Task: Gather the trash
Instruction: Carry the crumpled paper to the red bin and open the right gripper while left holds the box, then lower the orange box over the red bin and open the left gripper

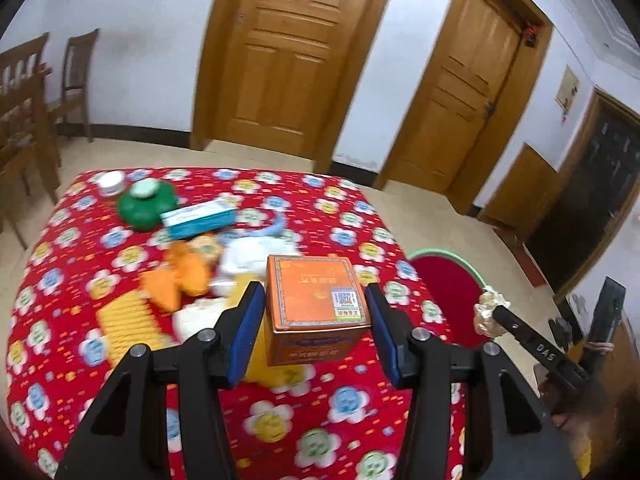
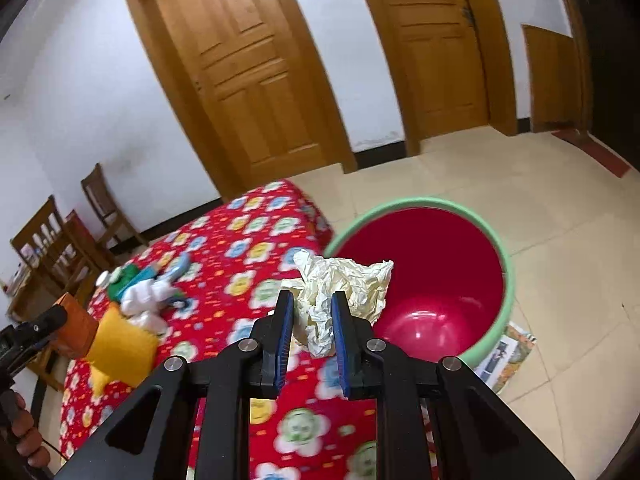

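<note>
The table [image 1: 60, 320] under its red flowered cloth lies below me, and the round bin [image 2: 508, 264], green-rimmed with a glossy red inside, stands just beside its edge. My left gripper [image 1: 316, 320] clamps the orange carton [image 1: 316, 300] by its flat side walls: stiff card, probably light, easily dented. My right gripper [image 2: 312, 328] pinches the crumpled paper [image 2: 344, 284], cream, soft and springy, near the bin's rim; I judge it weightless, best held mid-wad.

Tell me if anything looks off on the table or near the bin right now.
Nothing looks damaged or spilled. The left gripper holds the orange box, the right gripper holds crumpled paper near the bin. A printed sheet lies on the floor beside the bin, partly under it.
</note>
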`<state>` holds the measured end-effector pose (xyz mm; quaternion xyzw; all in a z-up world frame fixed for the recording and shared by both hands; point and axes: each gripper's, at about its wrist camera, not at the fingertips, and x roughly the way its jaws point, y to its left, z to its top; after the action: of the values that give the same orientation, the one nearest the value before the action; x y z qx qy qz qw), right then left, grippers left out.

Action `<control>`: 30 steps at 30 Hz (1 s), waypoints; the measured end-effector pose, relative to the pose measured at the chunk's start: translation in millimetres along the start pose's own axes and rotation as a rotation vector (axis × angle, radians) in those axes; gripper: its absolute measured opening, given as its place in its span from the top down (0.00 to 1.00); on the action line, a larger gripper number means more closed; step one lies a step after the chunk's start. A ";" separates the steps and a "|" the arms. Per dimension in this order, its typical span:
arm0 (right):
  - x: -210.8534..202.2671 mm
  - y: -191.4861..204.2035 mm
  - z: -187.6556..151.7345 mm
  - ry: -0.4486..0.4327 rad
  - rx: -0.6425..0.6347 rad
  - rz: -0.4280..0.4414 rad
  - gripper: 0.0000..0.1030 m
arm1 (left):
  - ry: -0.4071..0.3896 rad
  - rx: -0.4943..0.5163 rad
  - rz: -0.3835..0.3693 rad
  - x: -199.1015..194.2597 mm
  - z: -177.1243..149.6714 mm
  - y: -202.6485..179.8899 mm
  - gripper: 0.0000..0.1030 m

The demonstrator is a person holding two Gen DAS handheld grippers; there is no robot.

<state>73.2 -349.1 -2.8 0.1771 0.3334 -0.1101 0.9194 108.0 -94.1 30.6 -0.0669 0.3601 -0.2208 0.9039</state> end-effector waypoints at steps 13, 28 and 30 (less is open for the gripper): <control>36.1 -59.0 -3.9 0.071 0.102 -0.026 0.77 | 0.063 0.139 -0.087 69.8 17.7 -81.8 0.49; 26.9 -89.8 -2.1 0.027 0.161 -0.052 0.66 | 0.178 0.236 -0.154 135.6 4.3 -141.7 0.49; 22.4 -95.4 -2.5 0.018 0.180 -0.056 0.66 | 0.196 0.247 -0.167 142.2 0.9 -147.4 0.49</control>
<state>58.1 -437.1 -43.3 0.2506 0.3351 -0.1637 0.8934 148.3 -289.5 -15.8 0.0366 0.4097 -0.3433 0.8444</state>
